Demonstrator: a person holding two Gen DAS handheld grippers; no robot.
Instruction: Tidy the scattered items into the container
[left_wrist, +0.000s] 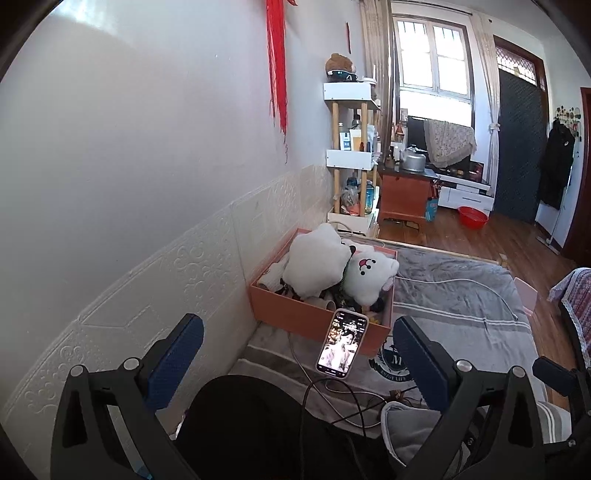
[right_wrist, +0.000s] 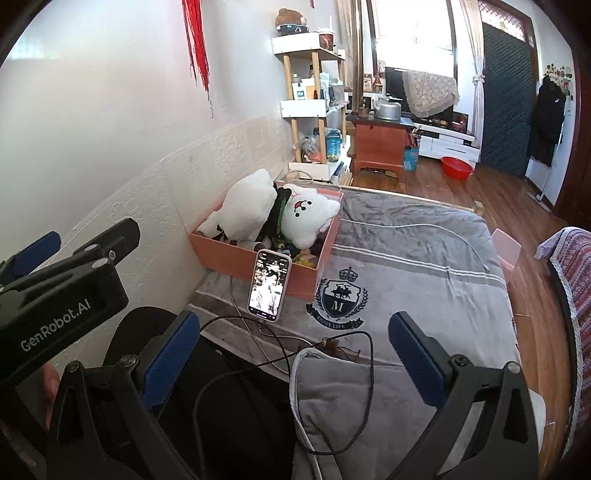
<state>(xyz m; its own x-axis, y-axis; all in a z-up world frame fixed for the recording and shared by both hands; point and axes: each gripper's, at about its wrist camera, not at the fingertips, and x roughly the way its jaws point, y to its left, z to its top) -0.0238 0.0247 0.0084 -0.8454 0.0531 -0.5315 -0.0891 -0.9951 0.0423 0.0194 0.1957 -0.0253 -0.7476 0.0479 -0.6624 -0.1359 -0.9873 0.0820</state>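
Observation:
An orange box (left_wrist: 291, 314) (right_wrist: 236, 260) stands on the bed against the wall. A big white plush (left_wrist: 317, 264) (right_wrist: 249, 208) and a white plush head with a pink nose (left_wrist: 369, 275) (right_wrist: 308, 214) lie heaped in it over small dark items. A lit phone (left_wrist: 341, 345) (right_wrist: 269, 283) leans on the box's front wall. My left gripper (left_wrist: 295, 343) (right_wrist: 94, 232) is open and holds nothing, well short of the box. My right gripper (right_wrist: 293, 332) is open too, above a grey cushion (right_wrist: 332, 398) and black cables (right_wrist: 280, 354).
A grey blanket with a crest (right_wrist: 341, 295) covers the bed, and a white cable (right_wrist: 443, 230) lies across it. A black garment (left_wrist: 240, 417) fills the near foreground. Beyond the bed stand a white shelf rack (left_wrist: 351, 158), a wooden cabinet (left_wrist: 404, 195) and a red basin (left_wrist: 472, 216).

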